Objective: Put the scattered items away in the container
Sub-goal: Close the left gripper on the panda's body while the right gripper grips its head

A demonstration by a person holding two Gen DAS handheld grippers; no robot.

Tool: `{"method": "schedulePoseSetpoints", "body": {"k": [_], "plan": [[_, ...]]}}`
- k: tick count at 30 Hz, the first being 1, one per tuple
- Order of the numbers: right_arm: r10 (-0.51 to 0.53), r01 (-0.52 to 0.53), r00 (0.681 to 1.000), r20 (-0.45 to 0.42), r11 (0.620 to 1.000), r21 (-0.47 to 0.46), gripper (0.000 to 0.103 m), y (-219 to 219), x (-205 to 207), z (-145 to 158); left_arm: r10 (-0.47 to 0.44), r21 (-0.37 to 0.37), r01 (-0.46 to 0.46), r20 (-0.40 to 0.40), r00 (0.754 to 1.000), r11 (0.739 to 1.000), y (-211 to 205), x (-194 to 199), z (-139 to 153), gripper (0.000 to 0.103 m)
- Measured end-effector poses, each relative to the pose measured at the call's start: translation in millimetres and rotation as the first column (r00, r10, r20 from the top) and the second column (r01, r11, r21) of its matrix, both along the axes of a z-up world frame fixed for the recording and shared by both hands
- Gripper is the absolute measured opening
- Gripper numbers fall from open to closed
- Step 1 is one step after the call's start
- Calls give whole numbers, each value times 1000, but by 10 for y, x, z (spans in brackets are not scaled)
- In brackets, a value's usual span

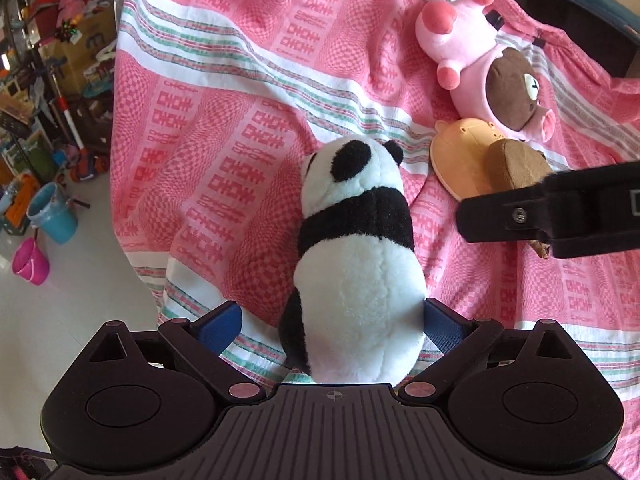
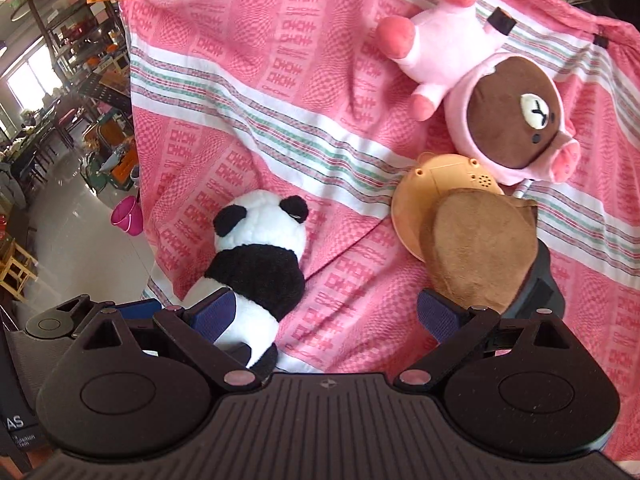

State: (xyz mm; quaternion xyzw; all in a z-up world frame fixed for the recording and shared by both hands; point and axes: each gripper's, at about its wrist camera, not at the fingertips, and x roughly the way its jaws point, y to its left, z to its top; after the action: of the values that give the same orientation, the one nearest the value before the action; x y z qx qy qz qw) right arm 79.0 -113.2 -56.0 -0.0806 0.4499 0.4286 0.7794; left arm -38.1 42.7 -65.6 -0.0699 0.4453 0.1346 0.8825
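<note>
A pink patterned cloth (image 1: 248, 92) with white, green and red stripes covers the whole work surface, rumpled in places and hanging over the edge above a pale floor. The biggest toy on it is a brown-faced bear in a pink pig suit (image 2: 492, 92), lying on its back at the far right with its pink feet pointing away. Just beside the bear's head lies a round orange plastic toy (image 2: 424, 188), and a brown plush piece (image 2: 476, 244) overlaps its near edge. The panda plush (image 1: 356, 256) lies face down nearer the cloth's left edge, head away from the cameras, well apart from the bear. The left gripper (image 1: 332, 324) straddles the panda's white rump with its blue pads spread wide; the right pad sits against the fur while the left one shows a gap, so nothing is clamped. The right gripper (image 2: 324, 314) is also spread wide above bare cloth between the panda and the brown plush piece, holding nothing. No container shows in either view. A small pink bucket (image 2: 128, 216) stands on the floor beyond the cloth.
</note>
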Motion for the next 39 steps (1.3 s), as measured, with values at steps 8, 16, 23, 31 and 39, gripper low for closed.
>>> {"method": "schedulePoseSetpoints", "body": {"k": [8,16,23,31,39], "plan": [[54,-54,998,-28,999,-9,98,517,96,-144,-22,-18,22,-5,1000,1000,19,77,-87,101],[63,-63,992,-109,998,-4,93,744,205,-423,-20,-18,19,-43,999,1000,41,203,-196,101],[100,-94,983,-153,994,51,66,696,175,-401,-53,-44,51,-55,997,998,-20,261,-216,77],[55,-43,986,-155,996,79,65,435,250,-257,-118,-30,117,-8,993,993,-258,231,-56,73],[-61,76,986,-152,993,93,66,-55,425,-117,-244,-51,246,35,969,968,-659,318,114,73]]}}
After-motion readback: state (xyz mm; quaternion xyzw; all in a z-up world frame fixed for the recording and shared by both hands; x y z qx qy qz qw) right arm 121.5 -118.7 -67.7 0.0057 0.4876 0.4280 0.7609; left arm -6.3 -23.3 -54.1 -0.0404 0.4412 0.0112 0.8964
